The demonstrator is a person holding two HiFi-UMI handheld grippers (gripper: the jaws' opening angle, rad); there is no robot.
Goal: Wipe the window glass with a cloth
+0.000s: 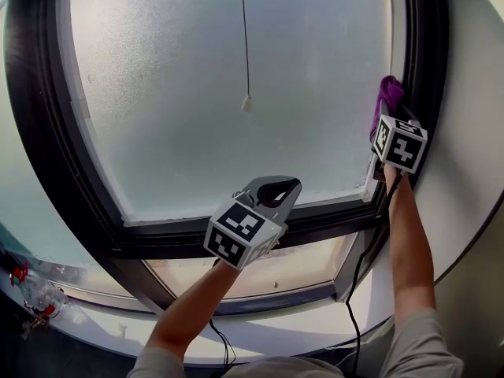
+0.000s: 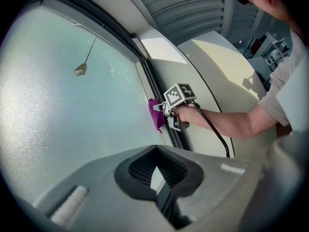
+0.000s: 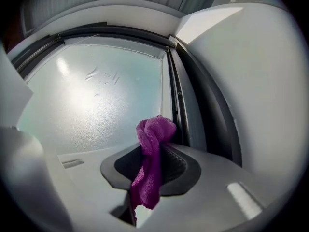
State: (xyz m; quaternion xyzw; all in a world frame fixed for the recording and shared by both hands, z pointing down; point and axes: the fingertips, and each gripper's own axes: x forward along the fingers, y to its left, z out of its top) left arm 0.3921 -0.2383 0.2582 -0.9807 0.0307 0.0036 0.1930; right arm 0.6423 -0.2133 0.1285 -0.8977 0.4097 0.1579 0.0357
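The frosted window glass (image 1: 236,69) fills the head view; it also shows as the glass (image 2: 63,110) and the glass (image 3: 96,100) in the gripper views. A purple cloth (image 1: 387,97) is pressed at the glass's right edge, beside the dark frame (image 1: 425,53). My right gripper (image 1: 390,116) is shut on the cloth (image 3: 149,163), which hangs down out of the right gripper (image 3: 157,148). The left gripper view shows that cloth (image 2: 156,114) from the side. My left gripper (image 1: 276,186) hovers by the bottom frame rail, shut with nothing in it (image 2: 157,167).
A pull cord with a small weight (image 1: 246,103) hangs in front of the glass. A dark rail (image 1: 157,239) separates a lower pane (image 1: 260,274). White curved wall (image 1: 472,132) lies right. A black cable (image 1: 356,290) trails down. Small objects (image 1: 31,294) sit bottom left.
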